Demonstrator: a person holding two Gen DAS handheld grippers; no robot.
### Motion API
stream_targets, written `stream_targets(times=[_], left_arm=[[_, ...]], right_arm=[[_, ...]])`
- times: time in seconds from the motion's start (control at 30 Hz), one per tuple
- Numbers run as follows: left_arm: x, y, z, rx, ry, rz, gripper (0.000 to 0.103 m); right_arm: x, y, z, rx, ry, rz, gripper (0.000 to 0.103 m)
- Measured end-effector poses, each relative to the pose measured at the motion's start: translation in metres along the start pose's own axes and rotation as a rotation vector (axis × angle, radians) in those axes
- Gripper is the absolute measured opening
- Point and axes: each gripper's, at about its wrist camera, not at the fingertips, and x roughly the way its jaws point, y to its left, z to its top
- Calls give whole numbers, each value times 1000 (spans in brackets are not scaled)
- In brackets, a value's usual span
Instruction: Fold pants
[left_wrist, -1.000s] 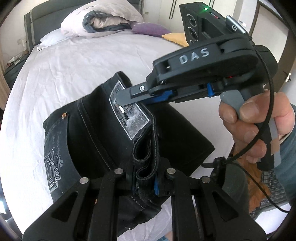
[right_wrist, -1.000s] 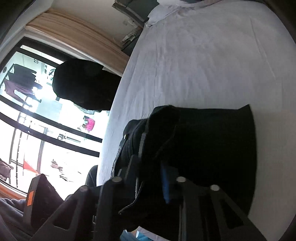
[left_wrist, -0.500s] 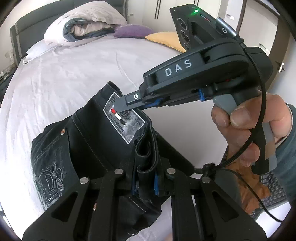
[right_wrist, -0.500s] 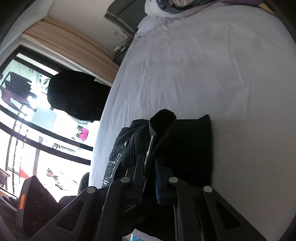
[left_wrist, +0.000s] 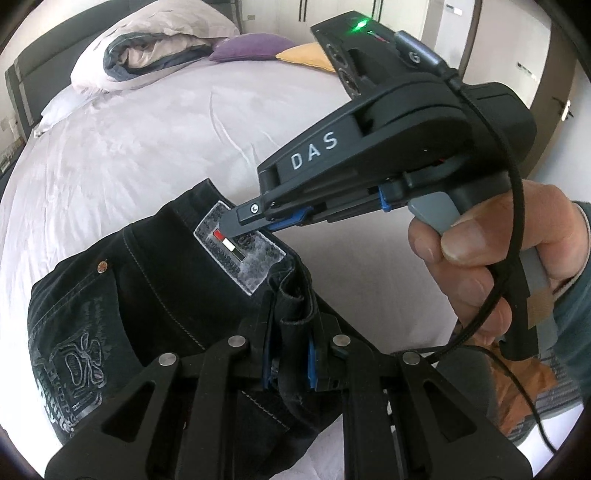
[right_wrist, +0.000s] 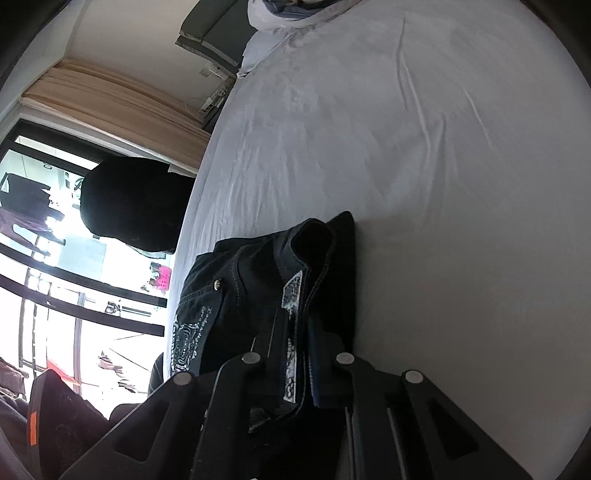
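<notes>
The black pants (left_wrist: 155, 295) lie folded into a compact bundle near the foot of the bed, waistband up, with a grey patch (left_wrist: 240, 254) and an embroidered back pocket (left_wrist: 70, 365). My left gripper (left_wrist: 290, 354) is shut on a bunched fold of the waistband. My right gripper (left_wrist: 236, 221) shows in the left wrist view, shut on the waistband at the patch. In the right wrist view my right gripper (right_wrist: 297, 354) pinches the pants (right_wrist: 240, 291) at the patch edge.
The white bed sheet (left_wrist: 129, 147) stretches away behind the pants. A rolled duvet (left_wrist: 155, 40), a purple pillow (left_wrist: 251, 46) and a yellow pillow (left_wrist: 306, 57) lie at the headboard. A dark chair back (right_wrist: 129, 203) stands by the window to the left of the bed.
Both grippers have kept hold of the waistband and carried the bundle lower and closer to the sheet. The pants now look more compact, with the back pocket turned into view.
</notes>
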Motion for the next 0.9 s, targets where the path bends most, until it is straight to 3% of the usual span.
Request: stream_targets(times=[0.1, 0.17, 0.3, 0.37, 0.43, 0.47, 0.5, 0.67, 0.77, 0.83, 0.9], left_arm=[[6, -8, -9, -2, 2, -6, 14], [6, -4, -14, -11, -2, -26, 20], [-6, -3, -23, -38, -12, -119, 42], [-29, 1, -27, -46, -55, -165, 43], [-55, 10, -32, -60, -106, -185, 62], [-68, 19, -37, -74, -135, -188, 66], [-81, 31, -42, -99, -154, -186, 66], [-108, 104, -64, -275, -169, -146, 66], [-107, 144, -74, -380, -164, -153, 65], [-99, 161, -77, -416, -155, -180, 64], [-87, 166, -80, -406, -125, -159, 64]], right_arm=[[3, -11, -4, 11, -2, 8, 12], [4, -18, -8, 27, -14, 18, 13], [5, -30, -18, 60, -52, 60, 14], [6, -32, -21, 69, -68, 66, 14], [6, -34, -22, 80, -83, 77, 16], [4, -36, -23, 87, -90, 78, 21], [2, -37, -24, 98, -94, 81, 30], [-35, -36, -30, 143, -166, 37, 38], [-52, -2, -44, 76, -203, 165, 38], [-46, 24, -51, -1, -174, 221, 38], [-30, 44, -60, -59, -115, 225, 38]])
